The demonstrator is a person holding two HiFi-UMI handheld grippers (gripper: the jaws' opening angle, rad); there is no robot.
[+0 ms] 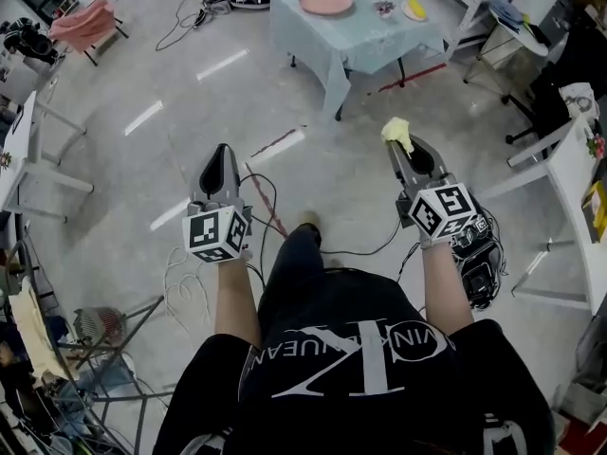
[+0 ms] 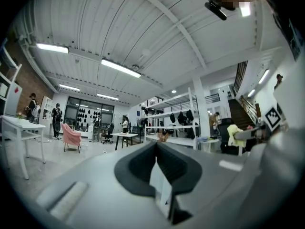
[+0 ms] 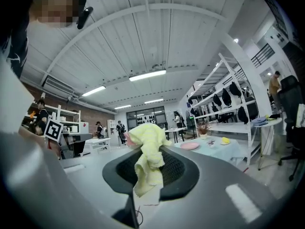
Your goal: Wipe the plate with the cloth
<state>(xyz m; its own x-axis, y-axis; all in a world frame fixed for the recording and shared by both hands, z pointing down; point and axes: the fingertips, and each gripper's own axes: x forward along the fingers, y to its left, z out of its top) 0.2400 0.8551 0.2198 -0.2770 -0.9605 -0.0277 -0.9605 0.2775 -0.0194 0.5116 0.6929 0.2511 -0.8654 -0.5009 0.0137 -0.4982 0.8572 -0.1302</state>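
Head view, stock as we count it: two grippers, two marker cubes, one cloth, one plate, one covered table.

- Left gripper: held over bare floor. Its own view shows the jaws closed together with nothing between them.
- Right gripper: its jaws are clamped on the yellow cloth, which bunches up above the tips. In the right gripper view the cloth hangs down between the dark pads.
- Marker cubes: one on the left gripper, one on the right, each just ahead of a forearm.
- Pink plate: we find it lying flat on the table with the pale blue cover, well apart from both grippers and from the cloth.
- Two small items lie beside the plate on the table, one of them yellow.

View differences, as we note them: only the head view shows both grippers together, along with cables trailing on the floor. The right gripper view shows the plate side-on, on the table beyond the cloth. The left gripper view alone shows a pink chair from the side and, at its right edge, the cloth from a distance.
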